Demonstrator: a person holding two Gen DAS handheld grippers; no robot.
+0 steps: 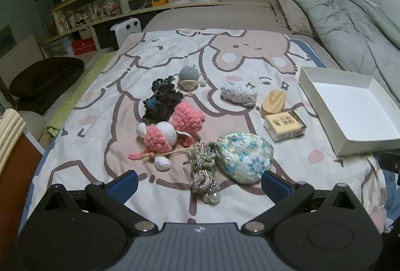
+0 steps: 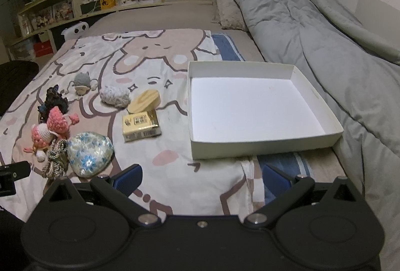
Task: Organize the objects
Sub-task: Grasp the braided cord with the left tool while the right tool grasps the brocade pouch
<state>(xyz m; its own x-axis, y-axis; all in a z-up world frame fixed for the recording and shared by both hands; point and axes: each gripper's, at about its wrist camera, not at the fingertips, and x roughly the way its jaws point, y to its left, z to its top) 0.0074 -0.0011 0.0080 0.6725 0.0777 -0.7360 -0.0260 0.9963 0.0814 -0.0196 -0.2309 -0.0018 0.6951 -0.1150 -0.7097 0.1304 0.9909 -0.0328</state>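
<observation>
**Both grippers hover empty over the cluttered bed**

The left gripper (image 1: 198,182) hangs low over a cartoon-printed blanket (image 1: 150,65) spread on the bed, its blue-padded jaws spread wide and holding nothing. Between those jaws, just ahead of them, lies a braided multicoloured cord with a small bell (image 1: 203,171), and the round blue-and-white floral fabric pouch (image 1: 243,158) sits just beside it, close to the right-hand jaw. Further out are a pink-and-white crocheted doll (image 1: 172,129), a black frilly hair accessory (image 1: 161,102), a grey crocheted figure (image 1: 188,78), a pale grey knitted bundle (image 1: 238,94), a light wooden stand (image 1: 273,103) and a small yellow printed box (image 1: 285,127) touching it.

The right gripper (image 2: 201,179) also has its jaws released and empty, held above the blanket's near edge. The shallow white cardboard tray (image 2: 265,144) lies straight ahead of them, near but apart, with nothing inside. A grey quilted duvet (image 2: 312,33) is bunched along the tray's far side.
</observation>
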